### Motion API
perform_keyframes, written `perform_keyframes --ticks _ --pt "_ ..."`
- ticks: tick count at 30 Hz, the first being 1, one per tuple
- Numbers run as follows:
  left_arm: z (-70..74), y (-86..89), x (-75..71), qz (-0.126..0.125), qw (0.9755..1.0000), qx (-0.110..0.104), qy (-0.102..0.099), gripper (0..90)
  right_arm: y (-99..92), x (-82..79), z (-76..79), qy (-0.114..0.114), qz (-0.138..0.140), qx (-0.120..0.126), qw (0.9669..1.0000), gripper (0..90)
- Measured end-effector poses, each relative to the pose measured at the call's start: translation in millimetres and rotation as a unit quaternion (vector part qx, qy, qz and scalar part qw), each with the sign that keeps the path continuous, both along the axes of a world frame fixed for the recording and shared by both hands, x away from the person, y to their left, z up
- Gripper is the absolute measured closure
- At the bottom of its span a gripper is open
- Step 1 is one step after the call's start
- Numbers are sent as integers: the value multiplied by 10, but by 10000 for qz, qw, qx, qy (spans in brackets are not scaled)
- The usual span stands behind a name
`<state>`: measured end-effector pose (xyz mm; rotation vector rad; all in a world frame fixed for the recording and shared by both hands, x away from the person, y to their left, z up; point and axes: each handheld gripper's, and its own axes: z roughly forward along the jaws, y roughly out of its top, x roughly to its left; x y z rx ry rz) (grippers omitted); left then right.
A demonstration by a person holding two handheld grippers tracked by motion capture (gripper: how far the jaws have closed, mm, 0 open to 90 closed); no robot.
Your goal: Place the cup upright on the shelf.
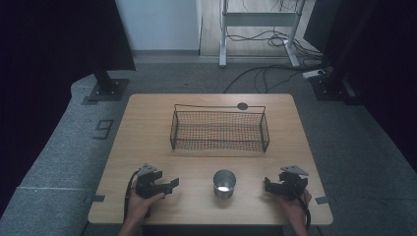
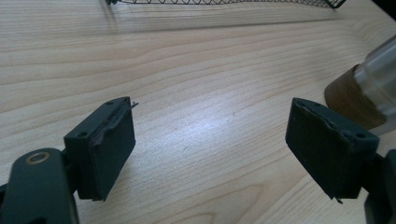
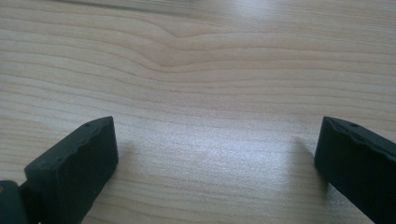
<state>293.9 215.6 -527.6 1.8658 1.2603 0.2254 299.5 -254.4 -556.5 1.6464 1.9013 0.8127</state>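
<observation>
Your left gripper (image 1: 172, 184) rests low over the near left part of the wooden table (image 1: 147, 128), held in your left hand (image 1: 140, 204), and its jaws stand well apart with nothing between them; in the left gripper view you see only bare wood grain in the gap, with one black pad (image 2: 114, 144) on each side. Your right gripper (image 1: 267, 185) sits over the near right part of the table in your right hand (image 1: 295, 206), and its jaws also stand wide with bare table between them, holding nothing. The metal cup (image 1: 224, 183) stands upright on the table between your two grippers, apart from both, with its open mouth up. In the left gripper view the cup (image 2: 378, 79) shows at the right edge, just beyond the right-hand pad and not touching it. The wire basket (image 1: 219, 130) sits farther back at the middle of the table, well apart from the cup and from both grippers.
</observation>
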Motion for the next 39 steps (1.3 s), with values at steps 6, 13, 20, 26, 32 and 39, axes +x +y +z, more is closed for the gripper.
perform_keyframes --ticks 6,13,20,26,32,39 --pt "31 7 -9 24 10000 -85 -27 161 -9 -4 -2 -8 0 -9 10000 0" --pt "75 -8 -33 2 9999 -104 -101 160 -6 -7 -2 -3 -22 -15 10000 0" --pt "123 -39 -61 4 9997 -164 -192 161 -4 -8 -2 -4 -29 -15 10000 0" --pt "186 -62 -100 -60 9994 -173 -302 160 -5 -8 -2 -7 -30 -15 10000 0" --pt "217 -96 -121 -122 9992 -167 -344 160 -7 -7 -1 -2 -58 -20 10000 0" --pt "234 -140 -146 -163 9989 -137 -409 160 -11 -10 -3 -15 -57 -23 10000 0"
